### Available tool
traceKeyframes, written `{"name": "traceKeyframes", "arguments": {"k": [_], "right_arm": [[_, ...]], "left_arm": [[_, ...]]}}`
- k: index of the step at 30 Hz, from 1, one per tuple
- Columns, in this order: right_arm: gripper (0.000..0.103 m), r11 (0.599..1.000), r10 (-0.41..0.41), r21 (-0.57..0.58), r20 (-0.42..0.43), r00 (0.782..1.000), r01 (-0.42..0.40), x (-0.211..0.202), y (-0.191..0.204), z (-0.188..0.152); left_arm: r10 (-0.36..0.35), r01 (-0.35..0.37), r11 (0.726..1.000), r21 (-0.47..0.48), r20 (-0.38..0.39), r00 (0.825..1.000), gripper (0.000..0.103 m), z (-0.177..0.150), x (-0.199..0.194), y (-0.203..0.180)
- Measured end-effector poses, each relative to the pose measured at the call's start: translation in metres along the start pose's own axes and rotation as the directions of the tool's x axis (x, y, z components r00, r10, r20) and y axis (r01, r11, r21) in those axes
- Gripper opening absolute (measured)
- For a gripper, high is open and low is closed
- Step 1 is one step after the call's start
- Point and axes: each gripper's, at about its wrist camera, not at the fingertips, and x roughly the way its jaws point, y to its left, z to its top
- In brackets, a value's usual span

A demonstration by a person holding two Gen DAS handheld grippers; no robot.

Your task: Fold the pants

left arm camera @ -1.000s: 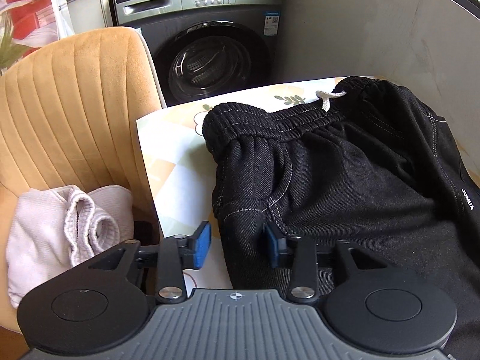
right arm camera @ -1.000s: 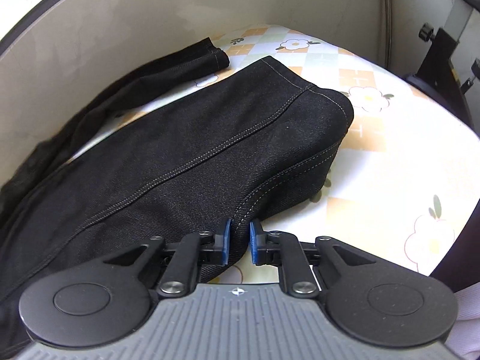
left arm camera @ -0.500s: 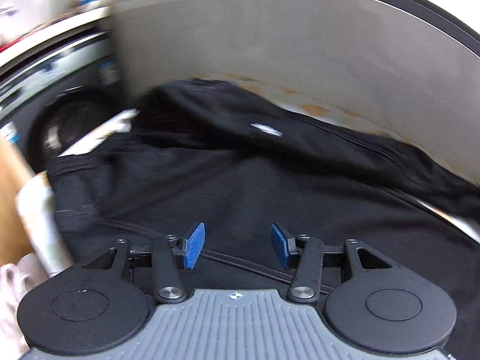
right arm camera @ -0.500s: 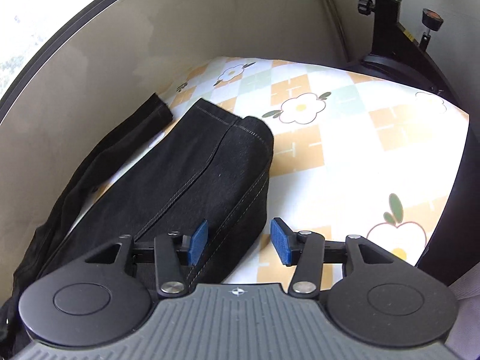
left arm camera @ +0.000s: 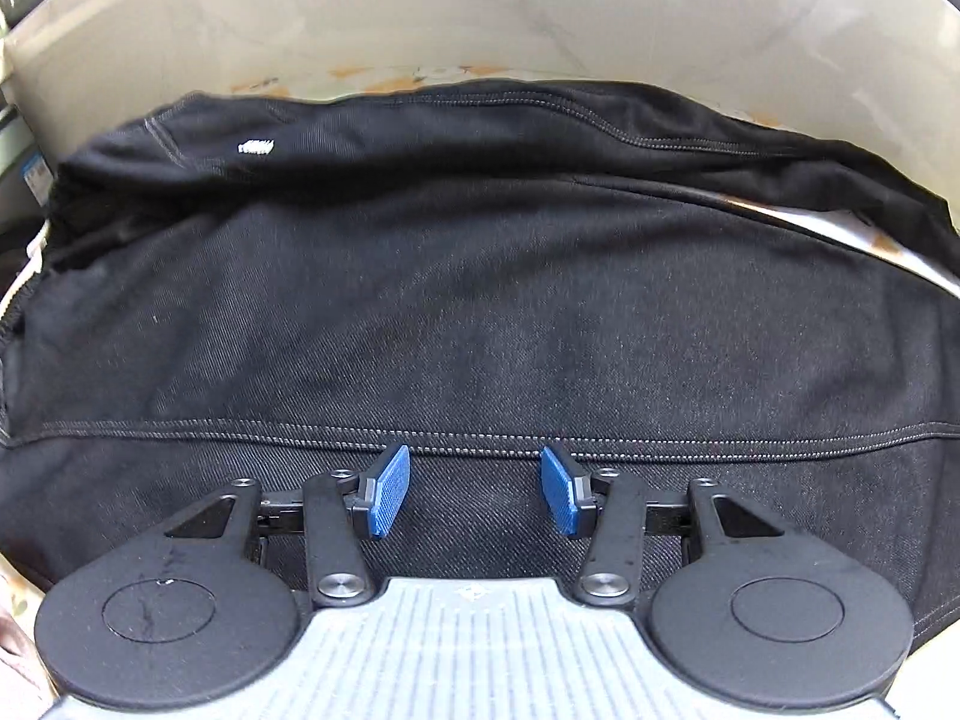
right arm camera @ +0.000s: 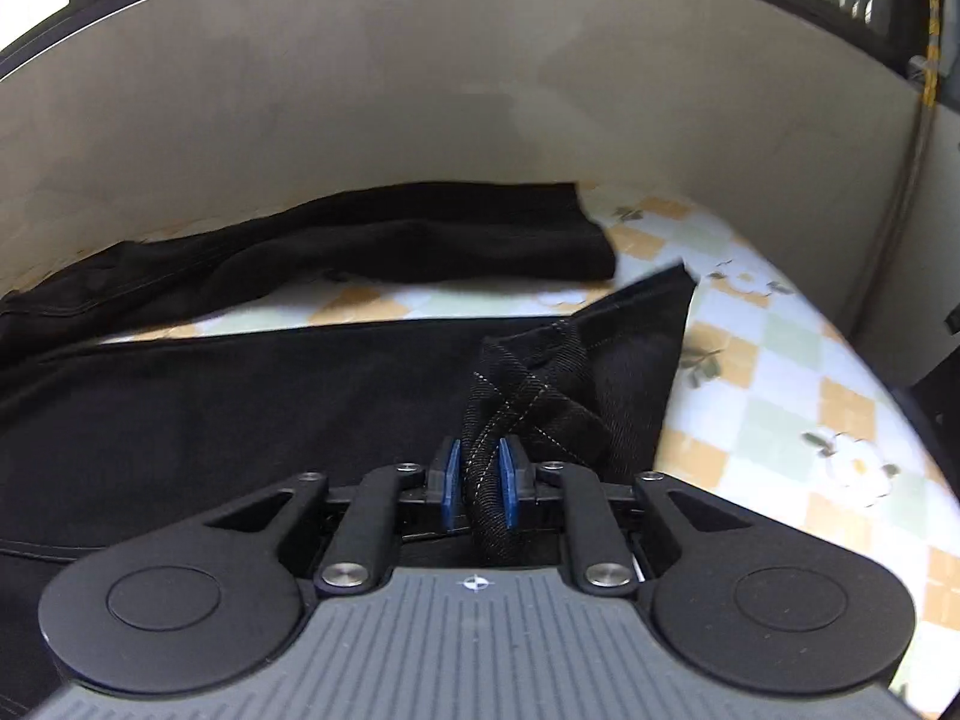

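Note:
Black denim pants (left arm camera: 480, 312) lie spread across the table and fill the left wrist view; a stitched seam runs across just beyond my fingers. My left gripper (left arm camera: 475, 495) is open and empty, low over the fabric. In the right wrist view my right gripper (right arm camera: 480, 483) is shut on a bunched hem of the near pants leg (right arm camera: 540, 384), lifting it. The far leg (right arm camera: 420, 240) lies flat by the wall.
A beige wall (right arm camera: 480, 108) curves close behind the table. The floral checked tablecloth (right arm camera: 810, 396) shows to the right of the pants, with the table edge at far right. A dark stand (right arm camera: 942, 372) stands past that edge.
My right gripper has closed on the leg hem and lifted it; it was open half a second ago. My left gripper has swung from the waistband toward the middle of the pants, staying open.

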Motion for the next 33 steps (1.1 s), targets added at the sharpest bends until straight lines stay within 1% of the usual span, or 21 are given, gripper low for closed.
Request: {"name": "traceKeyframes", "arguments": {"k": [2,3,4,5,7,9,10,11,14,18,20,22,24,25,26,27,28,29,30,31,33], "right_arm": [[0.021,0.993,0.076,0.093,-0.036,0.996,-0.072,0.004,-0.008,-0.006],[0.023,0.986,0.104,0.134,-0.036,0.994,-0.099,0.003,-0.014,-0.010],[0.031,0.980,0.123,0.162,-0.030,0.992,-0.116,0.000,-0.021,-0.013],[0.040,0.976,0.126,0.180,-0.022,0.992,-0.120,-0.004,-0.027,-0.016],[0.047,0.975,0.112,0.193,0.006,0.994,-0.111,-0.014,-0.038,-0.019],[0.048,0.977,0.095,0.189,0.041,0.995,-0.102,-0.023,-0.050,-0.017],[0.051,0.978,0.085,0.188,0.047,0.995,-0.093,-0.024,-0.054,-0.015],[0.053,0.978,0.076,0.190,0.045,0.996,-0.084,-0.022,-0.055,-0.012],[0.054,0.976,0.091,0.198,0.031,0.995,-0.095,-0.015,-0.056,-0.004],[0.055,0.979,0.144,0.142,0.022,0.989,-0.146,-0.005,-0.035,0.006],[0.062,0.985,0.157,0.075,0.018,0.987,-0.158,-0.001,-0.014,0.008],[0.064,0.990,0.143,-0.003,0.000,0.990,-0.143,0.006,0.002,0.010],[0.064,0.995,0.068,-0.070,-0.019,0.997,-0.070,0.017,0.016,0.006],[0.063,0.997,0.024,-0.079,-0.030,0.999,-0.026,0.021,0.017,0.006],[0.057,0.998,-0.021,-0.067,-0.055,0.998,0.018,0.029,0.014,0.007],[0.049,0.999,-0.042,-0.027,-0.074,0.996,0.040,0.031,0.006,0.006],[0.035,0.999,-0.036,0.014,-0.054,0.998,0.037,0.027,-0.002,0.006],[0.015,0.997,-0.024,0.069,-0.056,0.998,0.028,0.023,-0.013,0.007],[0.007,0.993,-0.023,0.118,-0.049,0.999,0.029,0.017,-0.025,0.007],[0.006,0.986,-0.042,0.159,-0.024,0.999,0.046,0.009,-0.036,0.006],[0.005,0.962,-0.117,0.251,0.032,0.993,0.105,-0.014,-0.065,0.004]], "left_arm": [[-0.006,0.006,1.000,-0.003,-0.002,1.000,0.052,0.000,0.002,0.000],[-0.008,0.008,1.000,-0.002,-0.001,1.000,0.052,-0.001,0.003,-0.002],[-0.009,0.009,1.000,-0.001,0.001,1.000,0.052,-0.002,0.003,-0.003],[-0.010,0.010,1.000,-0.001,0.004,1.000,0.052,-0.004,0.002,-0.004],[-0.014,0.014,1.000,0.000,0.010,1.000,0.052,-0.004,0.003,-0.002],[-0.018,0.018,1.000,-0.002,0.014,1.000,0.052,-0.006,0.004,0.001],[-0.019,0.019,1.000,-0.003,0.015,1.000,0.052,-0.007,0.004,0.000],[-0.019,0.019,1.000,-0.003,0.016,1.000,0.052,-0.007,0.004,0.001],[-0.014,0.014,1.000,-0.009,0.017,1.000,0.054,0.001,0.008,0.015],[-0.014,0.014,1.000,-0.006,0.019,1.000,0.054,0.000,0.007,0.014],[-0.021,0.021,1.000,0.000,0.019,1.000,0.054,-0.001,0.008,0.014],[-0.027,0.027,1.000,0.005,0.018,0.999,0.055,0.000,0.005,0.016],[-0.029,0.029,1.000,0.007,0.017,0.999,0.055,0.001,0.003,0.018],[-0.029,0.029,1.000,0.006,0.016,0.999,0.055,0.001,0.003,0.018],[-0.028,0.028,1.000,0.005,0.015,1.000,0.055,0.001,0.003,0.018],[-0.026,0.026,1.000,0.002,0.014,1.000,0.056,0.002,0.003,0.018],[-0.023,0.023,1.000,-0.001,0.013,1.000,0.057,0.002,0.003,0.018],[-0.020,0.020,1.000,-0.004,0.011,1.000,0.057,0.002,0.003,0.017],[-0.018,0.018,1.000,-0.007,0.010,1.000,0.057,0.003,0.003,0.017],[-0.015,0.015,1.000,-0.009,0.008,1.000,0.057,0.003,0.003,0.017],[-0.008,0.008,1.000,-0.015,0.005,1.000,0.058,0.004,0.003,0.016]]}}
